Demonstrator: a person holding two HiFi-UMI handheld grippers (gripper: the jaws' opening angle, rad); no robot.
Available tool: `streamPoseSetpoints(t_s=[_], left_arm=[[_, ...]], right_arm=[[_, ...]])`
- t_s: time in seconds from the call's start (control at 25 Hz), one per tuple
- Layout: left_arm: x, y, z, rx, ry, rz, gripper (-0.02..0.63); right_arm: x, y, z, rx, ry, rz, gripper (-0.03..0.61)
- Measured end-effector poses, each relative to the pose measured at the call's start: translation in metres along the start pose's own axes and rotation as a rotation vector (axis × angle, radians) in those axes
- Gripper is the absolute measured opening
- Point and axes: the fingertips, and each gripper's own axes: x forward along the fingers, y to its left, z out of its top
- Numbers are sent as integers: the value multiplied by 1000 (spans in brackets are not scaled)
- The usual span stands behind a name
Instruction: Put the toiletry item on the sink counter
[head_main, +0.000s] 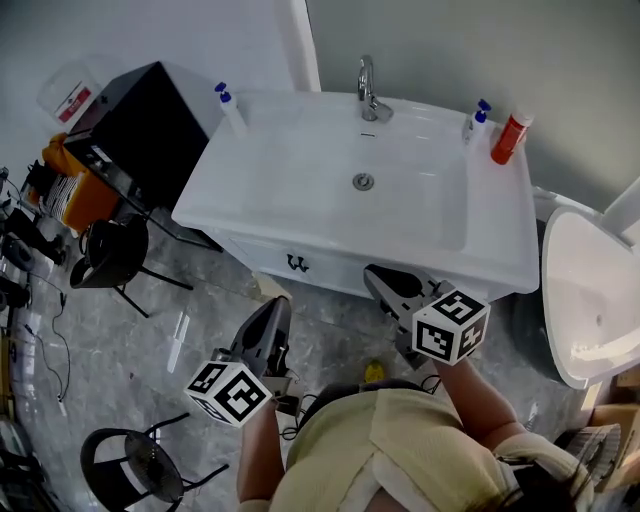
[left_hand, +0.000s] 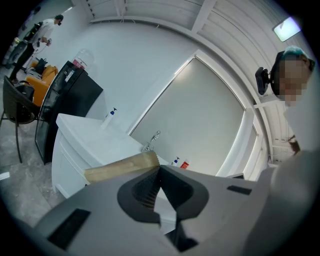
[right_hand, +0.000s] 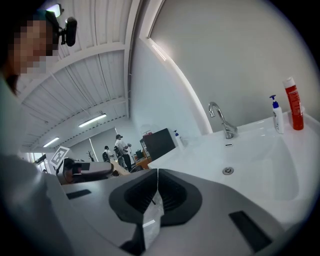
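Both grippers hang in front of the sink counter (head_main: 495, 240), below its front edge. The left gripper (left_hand: 159, 169) is clenched with nothing in it, and so is the right gripper (right_hand: 157, 172). The red bottle (head_main: 509, 138) stands on the counter's right rear corner, just beside a white pump bottle (head_main: 476, 122) (a second pump bottle (head_main: 228, 106) stands at the left rear corner).
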Motion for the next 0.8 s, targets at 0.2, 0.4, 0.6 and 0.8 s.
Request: streamPoseSetpoints(t_s=[0.2,0.4,0.6,0.8], left_arm=[[20,-6,9,9,-10,-16,35],[34,1,22,27,-13,-15,35],[54,16,38,46,0,-41,35],[79,33,58,52,23,-79,35]], right_arm=[[6,-15,4,11,-7,5,28],[18,-24,7,13,8,10,28],[35,-37,20,-1,1,-8,28],[62,-50,36,-6,-8,-37,28]])
